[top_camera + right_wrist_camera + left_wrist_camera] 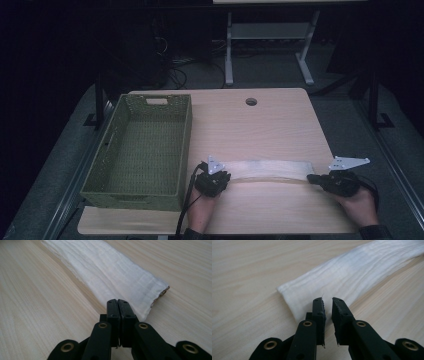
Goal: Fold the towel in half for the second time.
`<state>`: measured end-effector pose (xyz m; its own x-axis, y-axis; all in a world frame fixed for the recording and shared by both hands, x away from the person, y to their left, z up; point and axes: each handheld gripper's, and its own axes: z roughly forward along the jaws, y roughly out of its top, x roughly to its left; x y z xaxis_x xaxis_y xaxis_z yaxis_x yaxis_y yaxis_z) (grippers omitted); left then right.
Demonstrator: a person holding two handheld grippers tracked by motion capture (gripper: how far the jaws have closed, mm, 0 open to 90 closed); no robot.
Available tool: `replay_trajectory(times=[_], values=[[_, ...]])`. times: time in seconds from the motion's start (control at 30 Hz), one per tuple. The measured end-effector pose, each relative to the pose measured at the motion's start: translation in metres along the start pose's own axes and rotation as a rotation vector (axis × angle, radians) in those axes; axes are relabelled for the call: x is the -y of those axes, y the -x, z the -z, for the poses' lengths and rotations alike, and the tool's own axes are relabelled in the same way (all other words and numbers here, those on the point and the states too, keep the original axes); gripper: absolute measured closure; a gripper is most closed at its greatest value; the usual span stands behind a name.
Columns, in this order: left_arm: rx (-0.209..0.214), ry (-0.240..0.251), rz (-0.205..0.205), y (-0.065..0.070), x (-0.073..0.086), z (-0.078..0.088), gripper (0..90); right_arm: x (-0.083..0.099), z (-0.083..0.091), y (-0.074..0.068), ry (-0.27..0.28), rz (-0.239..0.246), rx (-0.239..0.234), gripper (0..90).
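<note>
The folded white cloth (270,169) lies as a long flat strip across the near middle of the worktop (260,120), its two short ends facing the hands, with the green woven basket (142,150) well off to its left. To do this step well, I judge each end should be pinched low and square across all the folded layers, so the strip lifts evenly without sagging open or sliding off the wood. The left tool (327,302) sits at the cloth's left end, its jaws nearly together with a narrow gap showing between them, tips over the cloth's corner; whether they pinch any fabric I cannot tell. The right tool (117,302) sits at the frayed right end, jaws pressed fully together, tips touching the cloth's edge, though a real hold on it is not clear.
</note>
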<state>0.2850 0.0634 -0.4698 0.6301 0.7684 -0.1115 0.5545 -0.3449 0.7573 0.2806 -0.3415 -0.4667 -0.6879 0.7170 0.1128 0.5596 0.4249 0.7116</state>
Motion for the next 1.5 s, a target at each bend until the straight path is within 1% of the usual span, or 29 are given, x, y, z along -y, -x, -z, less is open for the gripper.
replay_trajectory(times=[0.03,0.1,0.13,0.17,0.2,0.23,0.27,0.3,0.33,0.5,0.53,0.57,0.6,0.7,0.73,0.77,0.8,0.83,0.87,0.93,0.97,1.0,1.03,1.2,1.23,1.27,1.3,1.37,1.5], values=[[-0.002,0.003,-0.002,-0.001,0.001,-0.001,80.5,0.000,-0.001,0.001,0.001,0.001,-0.002,88.8],[-0.017,-0.005,-0.017,-0.002,0.000,-0.001,81.6,0.000,-0.003,0.001,-0.018,-0.003,0.014,89.4],[-0.019,-0.009,-0.021,-0.002,-0.001,-0.001,81.6,0.000,-0.004,0.002,-0.042,0.007,0.034,89.5],[-0.022,-0.011,-0.022,-0.002,-0.001,-0.001,81.3,0.001,-0.005,0.003,-0.040,0.010,0.044,89.5],[-0.014,-0.009,-0.018,-0.003,-0.002,-0.001,79.5,0.001,-0.005,0.004,-0.033,-0.011,0.032,89.5],[-0.014,-0.009,-0.018,-0.003,-0.002,-0.001,75.8,0.001,-0.005,0.004,-0.033,-0.011,0.032,89.5],[-0.007,-0.007,-0.016,-0.003,-0.003,0.001,75.8,0.001,-0.005,0.006,-0.035,-0.008,0.038,89.5],[-0.006,-0.004,-0.017,-0.002,-0.004,0.003,68.0,0.000,-0.006,0.006,-0.035,-0.007,0.038,89.5],[-0.008,0.004,-0.017,-0.002,-0.006,0.005,65.0,-0.001,-0.006,0.006,-0.039,0.002,0.040,89.5],[0.005,0.013,-0.024,-0.003,-0.012,0.008,54.4,-0.007,-0.009,0.003,-0.032,0.001,0.034,89.5],[0.012,0.020,-0.032,-0.004,-0.014,0.007,52.2,-0.011,-0.012,0.003,-0.031,0.017,0.035,89.5],[0.012,0.020,-0.032,-0.004,-0.014,0.007,50.4,-0.011,-0.012,0.003,-0.031,0.017,0.035,89.5],[0.020,0.009,-0.054,-0.005,-0.016,0.006,48.4,-0.017,-0.016,0.006,-0.030,0.024,0.040,89.5],[0.024,0.010,-0.066,-0.006,-0.018,0.005,42.1,-0.021,-0.021,0.009,-0.029,0.025,0.040,89.5],[0.025,0.012,-0.071,-0.006,-0.020,0.004,41.3,-0.027,-0.028,0.013,-0.033,0.029,0.039,89.5],[0.025,0.012,-0.071,-0.006,-0.020,0.004,41.0,-0.027,-0.028,0.013,-0.033,0.029,0.039,89.5],[0.023,0.012,-0.080,-0.007,-0.021,0.005,41.0,-0.029,-0.029,0.014,-0.039,0.021,0.040,89.5],[0.025,0.016,-0.079,-0.009,-0.023,0.005,40.0,-0.035,-0.035,0.019,-0.036,0.021,0.041,89.5],[0.023,0.021,-0.070,-0.009,-0.024,0.005,39.8,-0.037,-0.037,0.020,-0.033,0.022,0.041,89.5],[0.020,0.024,-0.069,-0.011,-0.025,0.006,39.6,-0.042,-0.042,0.025,-0.032,0.024,0.042,89.5],[0.021,0.022,-0.075,-0.012,-0.027,0.007,39.6,-0.045,-0.045,0.026,-0.033,0.019,0.047,89.5],[0.021,0.030,-0.069,-0.012,-0.027,0.007,39.6,-0.047,-0.047,0.028,-0.031,0.021,0.048,89.5],[0.019,0.028,-0.077,-0.013,-0.029,0.008,39.5,-0.050,-0.050,0.031,-0.032,0.024,0.051,89.6],[0.023,0.036,-0.081,-0.015,-0.033,0.007,39.5,-0.063,-0.062,0.040,-0.029,0.021,0.047,89.5],[0.023,0.036,-0.080,-0.014,-0.034,0.006,39.5,-0.065,-0.065,0.041,-0.023,0.019,0.046,89.5],[0.020,0.033,-0.089,-0.015,-0.035,0.005,39.5,-0.069,-0.068,0.043,-0.030,0.020,0.044,89.5],[0.022,0.042,-0.082,-0.014,-0.036,0.004,39.5,-0.072,-0.071,0.044,-0.024,0.021,0.043,89.5],[0.024,0.032,-0.093,-0.015,-0.038,0.003,39.5,-0.077,-0.077,0.046,-0.022,0.036,0.046,89.5],[0.023,0.033,-0.093,-0.016,-0.043,-0.003,41.1,-0.088,-0.087,0.047,-0.029,0.040,0.047,89.4]])
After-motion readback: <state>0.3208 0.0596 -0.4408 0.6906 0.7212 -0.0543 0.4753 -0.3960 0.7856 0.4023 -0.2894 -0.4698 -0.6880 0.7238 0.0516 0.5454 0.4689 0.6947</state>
